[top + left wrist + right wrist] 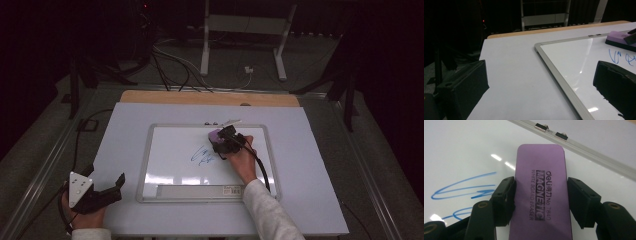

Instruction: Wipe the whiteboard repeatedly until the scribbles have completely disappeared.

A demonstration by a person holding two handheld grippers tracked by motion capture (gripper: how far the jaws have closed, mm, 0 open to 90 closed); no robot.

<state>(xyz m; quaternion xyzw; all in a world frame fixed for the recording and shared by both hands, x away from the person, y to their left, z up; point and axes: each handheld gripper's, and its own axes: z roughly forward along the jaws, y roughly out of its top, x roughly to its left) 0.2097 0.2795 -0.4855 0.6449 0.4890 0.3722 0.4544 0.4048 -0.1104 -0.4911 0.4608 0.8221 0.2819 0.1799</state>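
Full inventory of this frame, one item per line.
whiteboard eraser: 1, purple, on the whiteboard beside the scribble, between the right jaws
whiteboard: 1, white, grey frame, middle of table
scribble: 1, blue, on the whiteboard's middle
clips: 2, metal, on the far frame edge
table: 1, white top, wooden far edge
left hand-held gripper: 1, black, near-left table corner, jaws apart, nothing between them
right hand-held gripper: 1, black, clamped on the eraser

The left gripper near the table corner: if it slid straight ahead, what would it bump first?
Probably the whiteboard: its grey frame edge crosses the gap ahead of the left gripper. Depth is hard to judge.
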